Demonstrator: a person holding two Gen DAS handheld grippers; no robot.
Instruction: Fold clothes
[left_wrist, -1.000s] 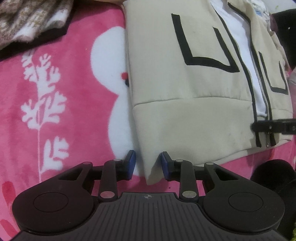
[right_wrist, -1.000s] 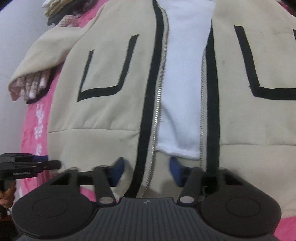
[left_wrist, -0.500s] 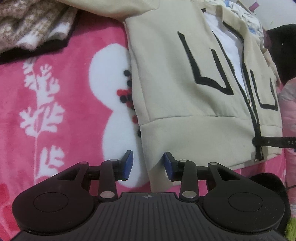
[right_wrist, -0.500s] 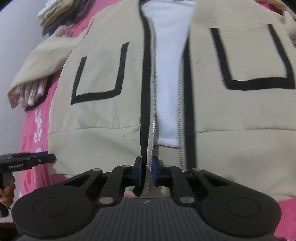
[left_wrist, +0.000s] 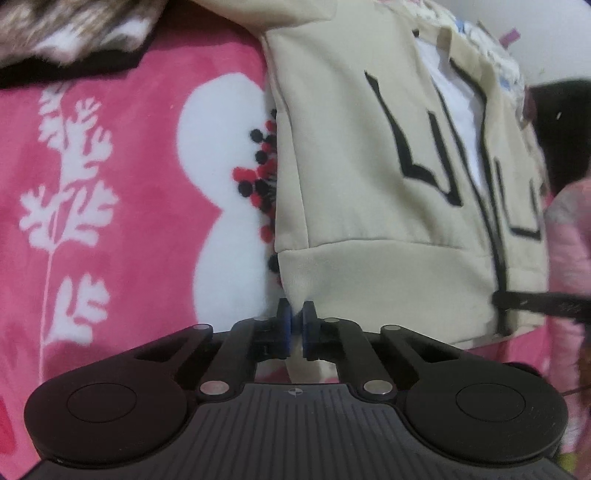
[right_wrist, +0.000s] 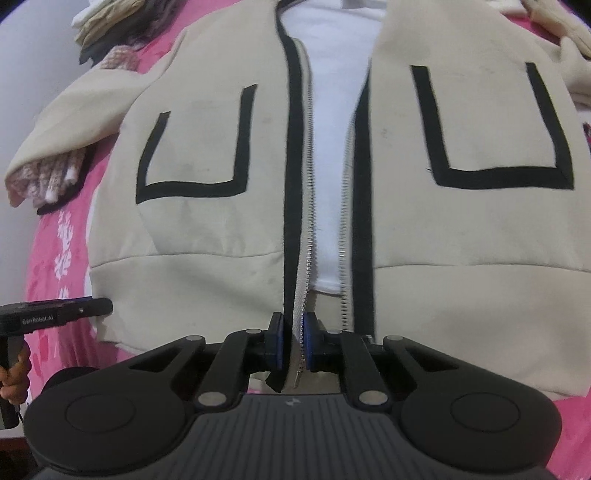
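Soft even light; fisheye bending edges; slight motion blur.

One cream zip-up jacket (right_wrist: 207, 236) with two black-outlined pockets lies on one pink patterned blanket (left_wrist: 122, 229). Two hand-held grippers work at its hem: the left hand-held gripper (left_wrist: 294, 325) and the right hand-held gripper (right_wrist: 291, 341). One brown knitted garment (left_wrist: 70, 29) sits at the blanket's far edge.
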